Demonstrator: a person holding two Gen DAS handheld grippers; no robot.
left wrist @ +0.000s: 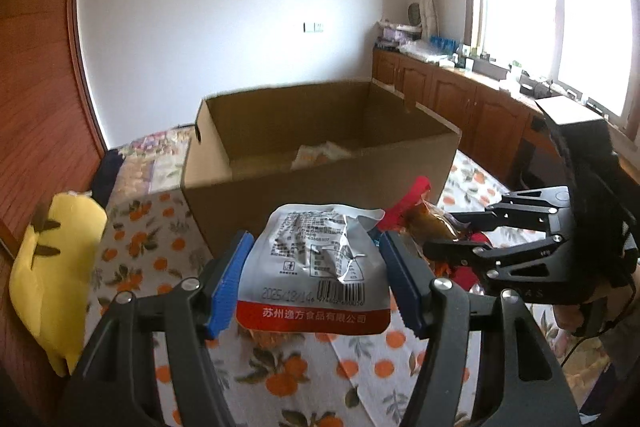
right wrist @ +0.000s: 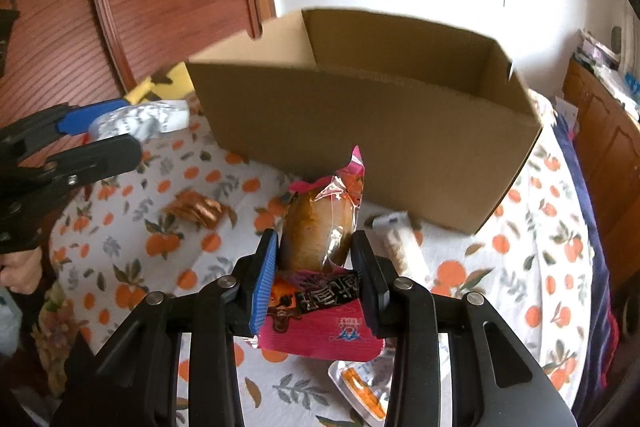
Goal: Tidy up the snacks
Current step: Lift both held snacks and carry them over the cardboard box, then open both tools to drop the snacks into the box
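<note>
Orange-print tablecloth (right wrist: pixel 520 259) ahead; box (left wrist: pixel 320 183) contents mostly hidden. Your left gripper (left wrist: pixel 316 279) clamps a silver pouch (left wrist: pixel 316 267); right gripper (right wrist: pixel 316 267) pinches a pink-wrapped brown snack (right wrist: pixel 316 227).

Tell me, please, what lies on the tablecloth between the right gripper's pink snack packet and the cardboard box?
In the right wrist view, only bare orange-patterned tablecloth separates the pink snack packet from the cardboard box.

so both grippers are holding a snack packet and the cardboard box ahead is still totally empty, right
Not quite: the box is not empty. The left wrist view shows a pale packet already lying inside it. The rest holds: the left gripper holds a silver packet, and the right gripper holds a pink packet.
</note>
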